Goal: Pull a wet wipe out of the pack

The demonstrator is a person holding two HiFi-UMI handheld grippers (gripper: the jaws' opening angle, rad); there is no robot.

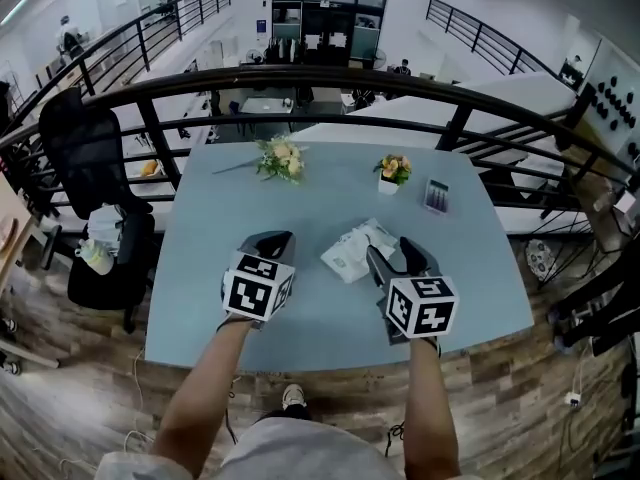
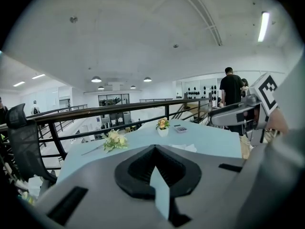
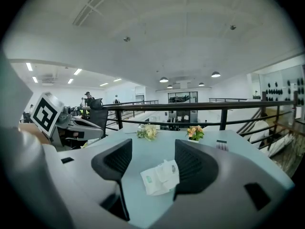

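The white wet wipe pack lies on the light blue table, with a crumpled white tuft on its top. In the right gripper view the pack shows between the two jaws, farther along the table and untouched. My right gripper hovers open just right of the pack. My left gripper hovers to the pack's left, its jaws shut on nothing. From the left gripper view only a white edge of the pack peeks above the jaws.
A flower sprig, a small flower pot and a calculator sit at the table's far side. A black railing runs behind the table. A black chair stands at the left.
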